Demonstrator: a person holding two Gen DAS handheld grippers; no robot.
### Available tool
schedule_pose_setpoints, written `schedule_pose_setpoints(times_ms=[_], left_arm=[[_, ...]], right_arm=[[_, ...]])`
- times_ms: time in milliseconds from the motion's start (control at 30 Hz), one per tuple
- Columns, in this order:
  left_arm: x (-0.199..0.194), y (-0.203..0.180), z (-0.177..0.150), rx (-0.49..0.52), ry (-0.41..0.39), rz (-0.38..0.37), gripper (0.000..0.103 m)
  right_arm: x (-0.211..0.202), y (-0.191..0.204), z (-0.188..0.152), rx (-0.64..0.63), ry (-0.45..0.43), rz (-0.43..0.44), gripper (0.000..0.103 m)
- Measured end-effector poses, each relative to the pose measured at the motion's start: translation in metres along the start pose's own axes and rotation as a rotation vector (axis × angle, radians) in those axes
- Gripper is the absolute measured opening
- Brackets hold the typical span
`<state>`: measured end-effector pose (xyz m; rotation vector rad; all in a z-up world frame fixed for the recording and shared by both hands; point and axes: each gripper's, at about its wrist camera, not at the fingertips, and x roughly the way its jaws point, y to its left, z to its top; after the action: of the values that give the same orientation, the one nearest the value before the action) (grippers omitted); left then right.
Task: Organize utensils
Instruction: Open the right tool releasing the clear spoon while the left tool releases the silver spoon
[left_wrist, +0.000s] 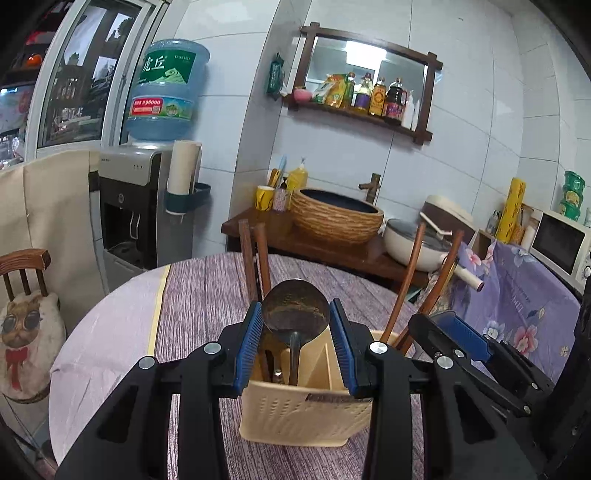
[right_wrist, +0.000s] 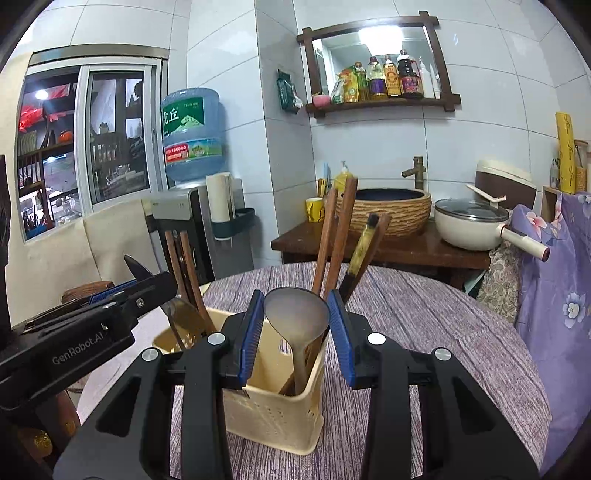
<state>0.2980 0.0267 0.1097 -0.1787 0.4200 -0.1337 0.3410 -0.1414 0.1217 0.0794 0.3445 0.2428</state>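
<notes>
The cream utensil holder (left_wrist: 306, 410) stood on the round desk (left_wrist: 207, 295), which wore a purple striped cloth, and served as the landmark for everything else. At the holder's left end, two brown chopsticks (left_wrist: 255, 258) rose upright from its left compartment. Just right of them, the left gripper (left_wrist: 295, 325) had its blue-padded fingers (left_wrist: 248, 336) closed on the bowl of a dark metal spoon (left_wrist: 295, 314), one pad against each edge; the spoon's handle ran down into that same left compartment. A slanted divider split the holder, and to its right another pair of chopsticks (left_wrist: 410, 284) leaned outward from the right compartment.

In the right wrist view, the holder (right_wrist: 273, 417) sat below the right gripper (right_wrist: 296, 317), whose fingers (right_wrist: 340, 325) clamped a pale silver spoon (right_wrist: 297, 317) by the rim of its bowl, the handle descending into the right compartment. Behind that spoon, two brown chopsticks (right_wrist: 336, 236) and a yellow-and-black one (right_wrist: 360, 251) stuck up from the same compartment. Left of the holder in this view, the other gripper reached in from the side, near a gold slotted spoon (right_wrist: 181, 325) standing in the far compartment.

Beyond the holder, a woven basin (left_wrist: 336, 218) and a white pot (right_wrist: 469, 225) rested on a wooden counter.
</notes>
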Motion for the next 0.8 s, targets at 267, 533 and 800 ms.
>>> schedule_pose_setpoints(times_ms=[267,533,800], left_arm=[[0.007,0.011,-0.015,-0.020,0.052,0.010,0.041],[-0.031,0.018,-0.023,-0.006,-0.004,0.014,0.080],[-0.083,0.028,-0.054,-0.017,-0.039,0.024,0.097]], right_arm=[[0.006,-0.001,-0.015,-0.009,0.046,0.010,0.060],[-0.029,-0.014,-0.023,0.010,0.042,0.031,0.074],[-0.087,-0.014,-0.050,-0.018,0.057,0.088,0.086]])
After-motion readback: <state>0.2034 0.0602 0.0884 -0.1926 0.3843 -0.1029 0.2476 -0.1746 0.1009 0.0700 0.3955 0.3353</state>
